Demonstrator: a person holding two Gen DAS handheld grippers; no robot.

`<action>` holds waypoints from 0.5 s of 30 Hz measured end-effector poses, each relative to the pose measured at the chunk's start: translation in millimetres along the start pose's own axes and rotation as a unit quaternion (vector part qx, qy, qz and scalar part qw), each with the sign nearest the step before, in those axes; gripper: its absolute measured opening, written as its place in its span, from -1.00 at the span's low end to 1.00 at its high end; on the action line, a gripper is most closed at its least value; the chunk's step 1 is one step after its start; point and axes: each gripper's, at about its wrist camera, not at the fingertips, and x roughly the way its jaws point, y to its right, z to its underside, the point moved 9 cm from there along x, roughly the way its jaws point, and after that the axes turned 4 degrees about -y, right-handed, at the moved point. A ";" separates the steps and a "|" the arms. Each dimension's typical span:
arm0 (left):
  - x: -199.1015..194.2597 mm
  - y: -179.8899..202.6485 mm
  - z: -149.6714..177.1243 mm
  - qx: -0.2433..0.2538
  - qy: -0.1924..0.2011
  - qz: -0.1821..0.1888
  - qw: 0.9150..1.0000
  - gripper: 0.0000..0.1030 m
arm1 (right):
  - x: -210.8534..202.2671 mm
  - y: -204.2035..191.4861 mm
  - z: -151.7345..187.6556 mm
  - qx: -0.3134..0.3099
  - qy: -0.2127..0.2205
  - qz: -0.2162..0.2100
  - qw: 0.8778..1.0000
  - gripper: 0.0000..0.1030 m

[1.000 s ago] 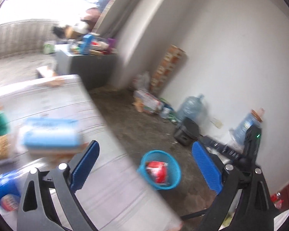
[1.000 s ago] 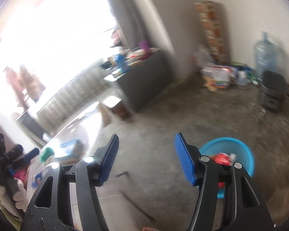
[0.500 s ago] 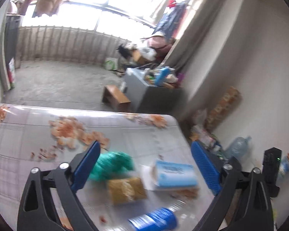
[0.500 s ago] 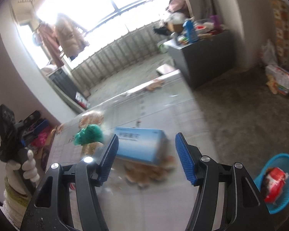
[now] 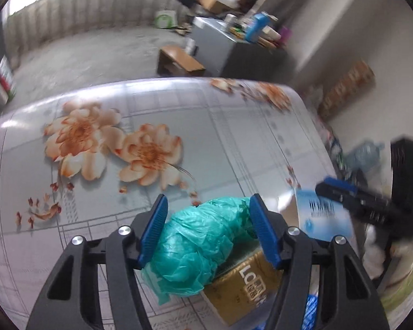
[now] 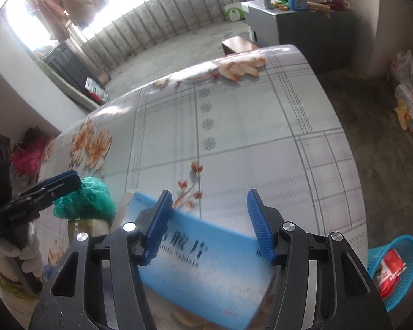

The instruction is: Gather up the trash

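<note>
Grasp step: left hand-held gripper (image 5: 208, 231) closing round the green bag (image 5: 198, 244), right hand-held gripper (image 6: 209, 224) closing over the blue box (image 6: 206, 272), neither clamped yet; next, squeeze and lift.

Two wrist fisheyes, angled down, close over shared floral table (image 5: 179, 104)

Blue box (image 6: 206, 280) print blurred; gold box (image 5: 245, 288) partly under green bag (image 5: 198, 244)

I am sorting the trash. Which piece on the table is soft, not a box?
The crumpled green plastic bag between the left tongs; the others are boxes.
</note>
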 end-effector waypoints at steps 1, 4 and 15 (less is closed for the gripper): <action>-0.2 4.6 3.1 0.018 -0.004 0.001 1.000 0.16 | -4.2 -1.6 9.0 -0.004 -0.001 0.002 1.000 0.04; -0.8 18.9 15.5 0.053 -0.027 0.019 0.998 0.16 | -11.2 -3.6 30.0 -0.001 -0.011 -0.009 1.000 0.04; -11.0 47.1 55.6 0.100 -0.070 0.062 0.991 0.16 | -51.5 -2.9 121.6 0.071 -0.017 -0.041 0.996 0.03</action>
